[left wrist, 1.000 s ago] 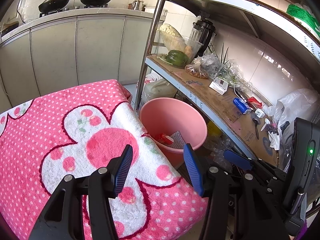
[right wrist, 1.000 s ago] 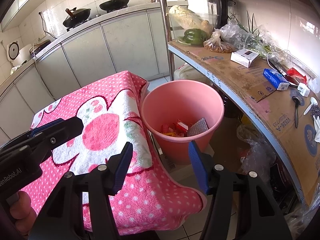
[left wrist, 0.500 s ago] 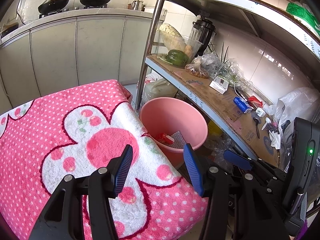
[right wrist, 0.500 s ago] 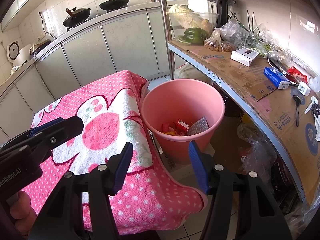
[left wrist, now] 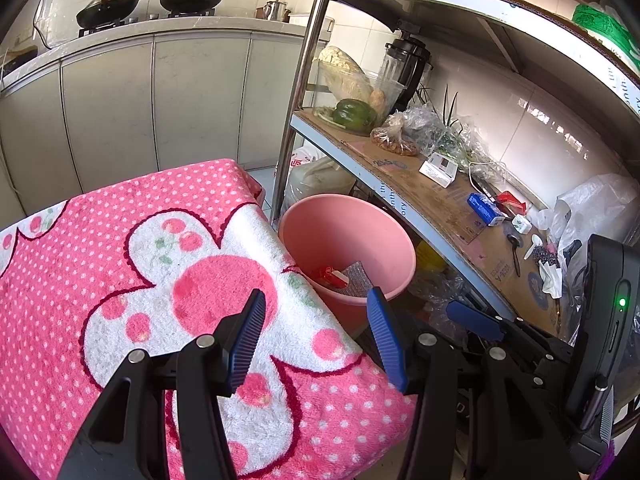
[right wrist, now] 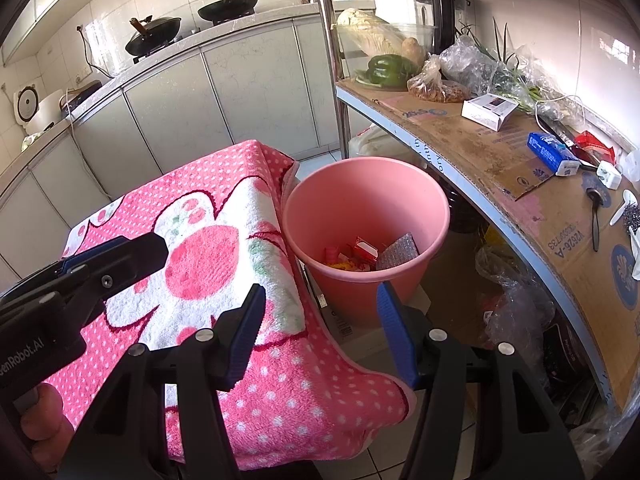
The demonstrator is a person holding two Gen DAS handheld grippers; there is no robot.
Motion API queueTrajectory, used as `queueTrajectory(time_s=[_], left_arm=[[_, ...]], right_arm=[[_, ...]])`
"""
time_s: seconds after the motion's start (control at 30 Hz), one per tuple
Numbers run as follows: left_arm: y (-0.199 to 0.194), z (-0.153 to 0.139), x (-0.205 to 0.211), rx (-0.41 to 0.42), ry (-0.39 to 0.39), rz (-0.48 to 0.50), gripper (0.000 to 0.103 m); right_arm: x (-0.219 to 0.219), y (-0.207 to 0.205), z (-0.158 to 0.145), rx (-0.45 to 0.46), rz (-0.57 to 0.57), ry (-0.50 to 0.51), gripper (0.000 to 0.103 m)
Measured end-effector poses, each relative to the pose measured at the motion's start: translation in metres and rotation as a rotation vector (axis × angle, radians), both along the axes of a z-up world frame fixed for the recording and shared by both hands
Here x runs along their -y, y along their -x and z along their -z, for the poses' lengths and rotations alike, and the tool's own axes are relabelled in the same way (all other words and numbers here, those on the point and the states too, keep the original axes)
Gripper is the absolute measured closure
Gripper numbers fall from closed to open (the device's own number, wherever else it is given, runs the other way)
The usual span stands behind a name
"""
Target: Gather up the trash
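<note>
Trash (right wrist: 362,256) is already lying at the bottom of the pink bucket (right wrist: 416,184): red wrappers, something yellow and a grey textured piece. The bucket is standing on the floor just right of the pink dotted towel (left wrist: 120,248), which is showing no litter, so the collecting step is looking finished or paused. Any next move is calling for a fresh piece to be found, perhaps on the cluttered shelf (right wrist: 460,140) to the right.

Both tools are hanging over the near edge of the towel, tilted down toward the bucket. The left gripper (left wrist: 314,338) is sitting with its jaws spread and nothing between them; the right gripper (right wrist: 320,330) is likewise spread and empty. A hand (right wrist: 42,428) is gripping the left tool at the near left.
</note>
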State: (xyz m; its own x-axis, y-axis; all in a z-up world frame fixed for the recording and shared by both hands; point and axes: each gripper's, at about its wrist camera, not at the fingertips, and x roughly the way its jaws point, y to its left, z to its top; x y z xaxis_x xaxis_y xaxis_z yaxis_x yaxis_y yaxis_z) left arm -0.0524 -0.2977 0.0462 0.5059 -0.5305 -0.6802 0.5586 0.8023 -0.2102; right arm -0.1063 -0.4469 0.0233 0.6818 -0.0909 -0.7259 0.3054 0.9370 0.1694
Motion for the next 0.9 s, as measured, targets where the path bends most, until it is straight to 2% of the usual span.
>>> queueTrajectory(time_s=[0.9], left_arm=[[0.0021, 0.0012, 0.0010, -0.004, -0.003, 0.005, 0.051]], right_arm=[[-0.0004, 0.0006, 0.0019, -0.002, -0.002, -0.006, 0.044]])
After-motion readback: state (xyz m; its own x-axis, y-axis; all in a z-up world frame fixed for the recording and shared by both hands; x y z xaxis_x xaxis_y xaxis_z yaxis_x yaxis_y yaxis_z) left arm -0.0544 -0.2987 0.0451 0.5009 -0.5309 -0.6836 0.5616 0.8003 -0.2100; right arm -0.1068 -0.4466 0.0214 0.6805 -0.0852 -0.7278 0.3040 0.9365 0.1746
